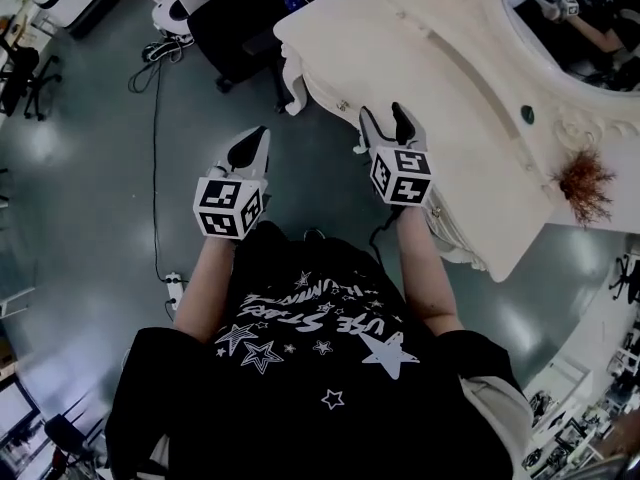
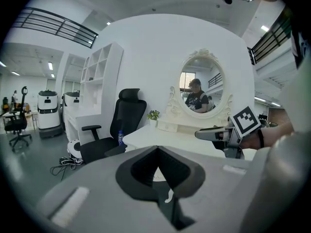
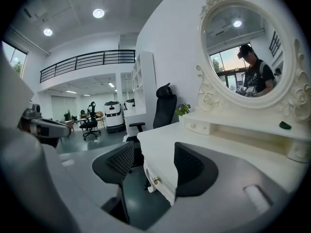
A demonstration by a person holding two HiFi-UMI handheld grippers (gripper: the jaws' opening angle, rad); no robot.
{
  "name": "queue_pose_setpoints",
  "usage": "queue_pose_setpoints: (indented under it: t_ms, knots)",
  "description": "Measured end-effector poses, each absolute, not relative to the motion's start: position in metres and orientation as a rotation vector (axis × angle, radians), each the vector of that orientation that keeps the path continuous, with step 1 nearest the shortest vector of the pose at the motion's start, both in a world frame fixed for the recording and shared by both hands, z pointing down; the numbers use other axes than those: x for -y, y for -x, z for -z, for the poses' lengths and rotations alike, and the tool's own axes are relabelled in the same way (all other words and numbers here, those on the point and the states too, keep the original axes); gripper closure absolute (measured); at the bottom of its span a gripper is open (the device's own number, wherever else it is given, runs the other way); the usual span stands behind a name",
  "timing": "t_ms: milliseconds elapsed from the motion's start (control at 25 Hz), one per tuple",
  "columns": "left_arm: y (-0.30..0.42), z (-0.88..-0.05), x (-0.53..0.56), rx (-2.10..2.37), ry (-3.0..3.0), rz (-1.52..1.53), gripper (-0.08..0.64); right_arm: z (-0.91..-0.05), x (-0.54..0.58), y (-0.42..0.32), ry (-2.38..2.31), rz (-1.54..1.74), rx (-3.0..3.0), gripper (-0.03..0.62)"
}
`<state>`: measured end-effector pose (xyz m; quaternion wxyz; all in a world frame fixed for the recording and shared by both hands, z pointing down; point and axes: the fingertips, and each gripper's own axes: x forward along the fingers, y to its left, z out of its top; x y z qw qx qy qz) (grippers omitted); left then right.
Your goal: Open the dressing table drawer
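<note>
**A:** Where's the drawer?

**B:** The dressing table drawer point(image 3: 164, 189) sits closed under the front edge of the worktop point(image 3: 163, 147). Its small brass knob point(image 3: 156, 181) faces the open floor where the person stands.

**A:** And the right claw?

**B:** The right claw point(image 3: 153, 164) is spread and empty. It is aimed so the knob shows in the gap between its jaws, though near rather than touching. I'd judge that as lining up for a pinch and a pull.

**A:** The left one?

**B:** The left claw point(image 2: 157, 152) is pressed together on nothing and held off the table's side. My guess is that keeps it out of the drawer's path.

**A:** Anything inside the drawer?

**B:** I can't tell, because the closed front hides it. The little drawers point(image 3: 198, 126) on the shelf below the mirror point(image 3: 243, 47) are closed too. A water bottle point(image 2: 120, 138) shows near the office chair point(image 2: 127, 115), but I can't make out what it rests on.
</note>
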<state>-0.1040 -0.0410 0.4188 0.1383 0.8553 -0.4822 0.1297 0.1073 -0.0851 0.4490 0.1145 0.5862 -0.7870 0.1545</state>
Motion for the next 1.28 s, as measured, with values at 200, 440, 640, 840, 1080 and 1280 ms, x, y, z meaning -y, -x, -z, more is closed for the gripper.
queue_pose_setpoints:
  t_ms: [200, 440, 640, 840, 1080, 1280]
  knots:
    - [0.091, -0.413, 0.083, 1.309, -2.538, -0.382, 0.558, -0.450, 0.105, -0.119, -1.800, -0.482, 2.252, 0.324]
    - [0.074, -0.414, 0.157, 1.177, -2.621, -0.382, 0.559, -0.442, 0.145, -0.136, -1.930, -0.464, 2.165, 0.327]
    - [0.045, -0.413, 0.232, 0.950, -2.729, -0.402, 0.558, -0.442, 0.183, -0.154, -2.094, -0.484, 2.000, 0.333]
    - [0.020, -0.417, 0.296, 0.766, -2.775, -0.435, 0.559, -0.445, 0.226, -0.161, -2.186, -0.514, 1.866, 0.334]
    - [-0.001, -0.430, 0.355, 0.604, -2.808, -0.496, 0.559, -0.458, 0.281, -0.169, -2.281, -0.572, 1.738, 0.337]
    - [-0.014, -0.446, 0.392, 0.498, -2.814, -0.544, 0.558, -0.476, 0.312, -0.179, -2.346, -0.624, 1.621, 0.341]
